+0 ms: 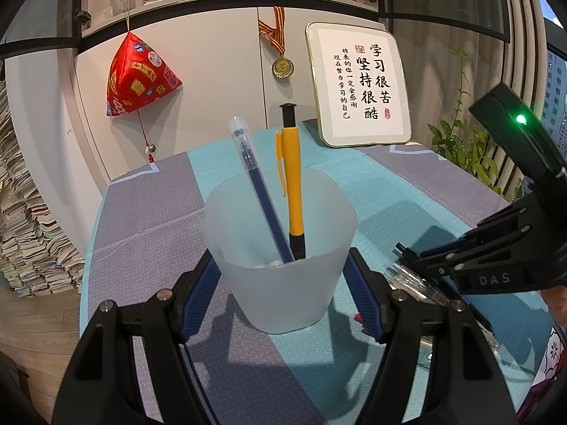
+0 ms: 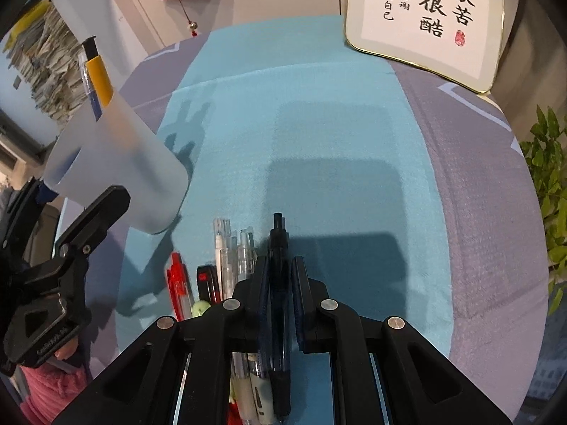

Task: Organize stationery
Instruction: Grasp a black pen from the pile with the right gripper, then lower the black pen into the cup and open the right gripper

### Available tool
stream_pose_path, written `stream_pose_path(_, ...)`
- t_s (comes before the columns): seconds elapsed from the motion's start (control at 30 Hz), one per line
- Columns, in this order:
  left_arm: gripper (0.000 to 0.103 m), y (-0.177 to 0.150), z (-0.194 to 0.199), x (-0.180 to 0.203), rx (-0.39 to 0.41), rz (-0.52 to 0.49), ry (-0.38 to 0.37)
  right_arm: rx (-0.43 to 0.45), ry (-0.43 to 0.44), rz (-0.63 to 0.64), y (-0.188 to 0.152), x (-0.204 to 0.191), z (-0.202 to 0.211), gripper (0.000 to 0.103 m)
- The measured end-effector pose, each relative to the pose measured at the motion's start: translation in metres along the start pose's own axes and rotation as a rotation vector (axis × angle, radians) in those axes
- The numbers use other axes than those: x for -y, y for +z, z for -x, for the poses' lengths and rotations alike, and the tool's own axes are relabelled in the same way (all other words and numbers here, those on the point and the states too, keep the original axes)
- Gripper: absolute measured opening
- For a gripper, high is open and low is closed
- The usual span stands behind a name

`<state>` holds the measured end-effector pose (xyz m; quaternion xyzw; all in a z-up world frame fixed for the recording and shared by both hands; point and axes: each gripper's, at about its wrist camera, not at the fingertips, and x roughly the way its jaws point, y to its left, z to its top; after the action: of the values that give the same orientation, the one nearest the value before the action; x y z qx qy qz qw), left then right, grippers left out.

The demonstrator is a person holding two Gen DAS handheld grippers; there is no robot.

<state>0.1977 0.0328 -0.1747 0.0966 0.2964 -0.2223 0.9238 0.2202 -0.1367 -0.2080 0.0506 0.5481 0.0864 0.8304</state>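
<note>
Over on the left, the left hand-held gripper [image 1: 283,283] hugs the frosted cup [image 1: 280,248], which holds a blue pen [image 1: 255,184] and a yellow pen [image 1: 290,177]. To the right — among loose pens [image 2: 226,258] on the worktop [image 2: 319,141] — the right hand-held gripper [image 2: 280,283] pinches a black pen [image 2: 278,283]. Next it likely needs lifting into the cup.

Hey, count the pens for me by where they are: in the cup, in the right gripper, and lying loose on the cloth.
In the cup: 2, a yellow pen and a blue pen
In the right hand-held gripper: 1, a black pen
Loose pens on the cloth: cannot tell, they overlap
Total: at least 3
</note>
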Motion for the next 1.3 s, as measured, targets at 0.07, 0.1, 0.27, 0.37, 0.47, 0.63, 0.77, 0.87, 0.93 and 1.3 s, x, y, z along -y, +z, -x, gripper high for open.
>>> stream_pose_path(0.07, 0.070, 0.000, 0.000, 0.000, 0.000, 0.001, 0.000, 0.000, 0.000, 0.000, 0.002, 0.000, 0.000, 0.011)
stream_pose_path(0.1, 0.070, 0.000, 0.000, 0.000, 0.000, 0.001, -0.001, -0.002, 0.000, -0.002, 0.003, 0.001, 0.000, 0.011)
stream_pose_path(0.27, 0.070, 0.000, 0.000, 0.000, 0.000, 0.001, -0.001, -0.010, -0.011, 0.012, 0.010, -0.002, -0.003, 0.011)
stream_pose_path(0.37, 0.070, 0.000, 0.000, 0.000, 0.000, 0.001, 0.000, 0.003, -0.011, 0.000, 0.009, -0.001, 0.000, 0.011)
stream_pose_path(0.47, 0.070, 0.000, 0.000, 0.000, 0.000, 0.000, 0.000, 0.057, -0.001, -0.015, 0.008, 0.003, 0.017, 0.011)
stream_pose_path(0.63, 0.070, 0.000, 0.000, 0.001, 0.000, -0.001, 0.000, 0.176, 0.012, -0.019, 0.005, 0.007, 0.065, 0.011)
stream_pose_path(0.77, 0.070, -0.001, 0.000, 0.001, 0.000, -0.001, 0.001, 0.259, 0.025, -0.009, 0.007, 0.001, 0.095, 0.011)
stream_pose_path(0.87, 0.070, -0.001, 0.000, 0.000, 0.000, -0.001, 0.000, 0.321, 0.039, 0.002, 0.011, -0.008, 0.115, 0.011)
stream_pose_path(0.93, 0.070, -0.001, 0.000, 0.001, 0.000, -0.001, 0.000, 0.359, 0.045, 0.010, 0.015, -0.017, 0.126, 0.011)
stream_pose_path(1.3, 0.070, -0.001, 0.000, 0.000, 0.000, 0.000, 0.000, 0.543, 0.118, 0.107, 0.049, -0.069, 0.182, 0.010)
